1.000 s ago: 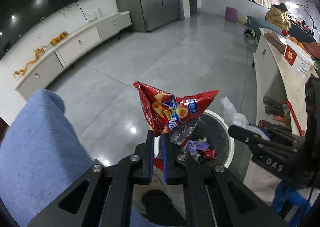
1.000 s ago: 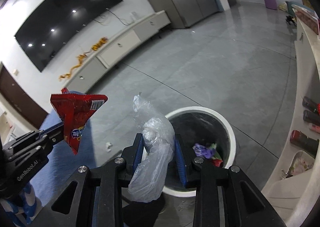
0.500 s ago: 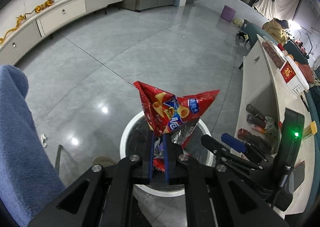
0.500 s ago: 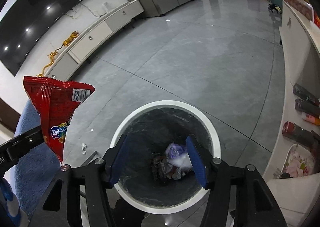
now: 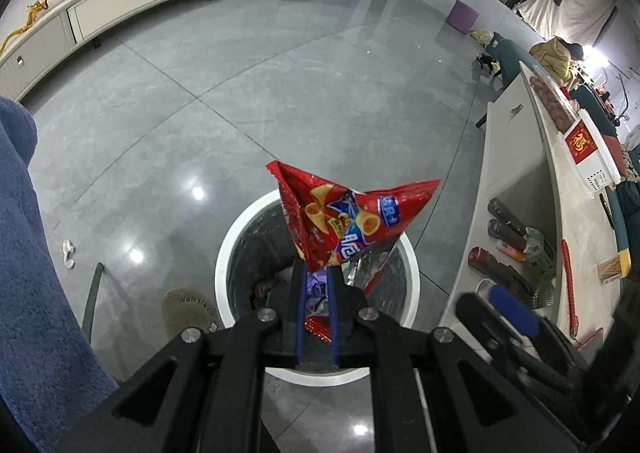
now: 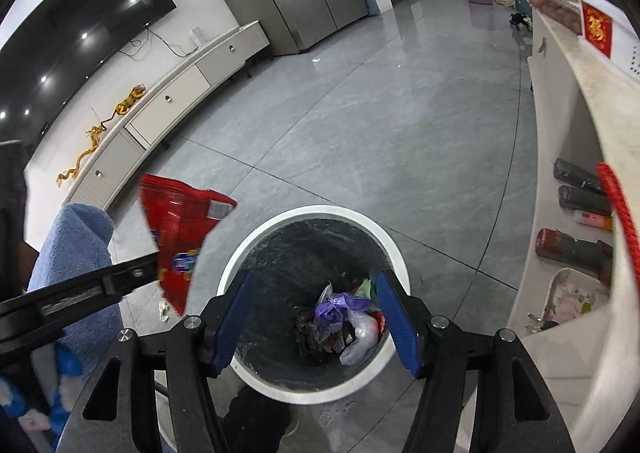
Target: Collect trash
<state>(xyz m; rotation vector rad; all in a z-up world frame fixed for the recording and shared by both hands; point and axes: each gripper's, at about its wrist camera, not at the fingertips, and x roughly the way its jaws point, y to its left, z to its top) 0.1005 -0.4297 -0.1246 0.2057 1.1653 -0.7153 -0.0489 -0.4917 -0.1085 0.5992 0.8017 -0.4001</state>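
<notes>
My left gripper [image 5: 316, 277] is shut on a red snack bag [image 5: 344, 221] and holds it above the white round trash bin [image 5: 224, 265]. The bag also shows in the right wrist view [image 6: 180, 229], left of the bin [image 6: 316, 213]. My right gripper [image 6: 314, 315] is open and empty above the bin. A clear plastic bag [image 6: 360, 337] lies inside the bin on purple and dark trash [image 6: 336, 305].
A white counter [image 5: 560, 213] with bottles [image 5: 504, 229] on its lower shelf stands to the right. A blue towel-covered seat [image 5: 28, 273] is at the left. A small white scrap [image 5: 69, 253] lies on the grey floor. A low TV cabinet [image 6: 180, 93] lines the far wall.
My right gripper opened and let the clear plastic bag fall into the bin. My left gripper carried the red snack bag from beside the bin to over its opening.
</notes>
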